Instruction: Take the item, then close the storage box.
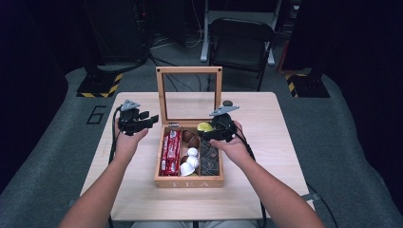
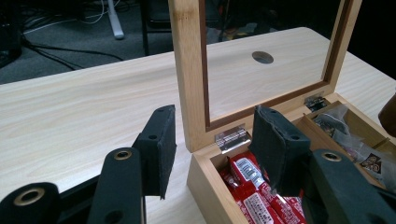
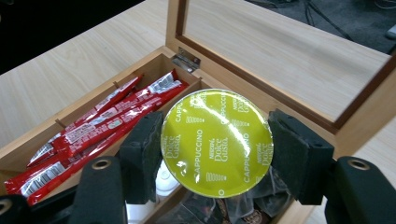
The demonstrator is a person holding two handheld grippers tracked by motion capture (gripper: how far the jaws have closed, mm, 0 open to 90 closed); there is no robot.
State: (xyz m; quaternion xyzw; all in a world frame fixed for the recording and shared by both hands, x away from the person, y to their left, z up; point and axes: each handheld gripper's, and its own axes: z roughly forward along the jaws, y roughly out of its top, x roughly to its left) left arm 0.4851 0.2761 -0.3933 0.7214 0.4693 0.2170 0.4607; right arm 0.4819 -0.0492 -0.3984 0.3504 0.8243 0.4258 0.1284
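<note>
With your right gripper clamping the capsule and the left gripper open, lift it straight clear of the box.

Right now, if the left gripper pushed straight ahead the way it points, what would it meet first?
Probably the upright lid frame of the wooden tea box, near its hinge; the left gripper, jaws open, straddles that corner. Depth is uncertain.

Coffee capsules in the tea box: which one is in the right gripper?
The yellow-lidded capsule, marked Cappuccino, clamped between the right gripper pads above the box. The white capsules lie loose in the middle compartment.
</note>
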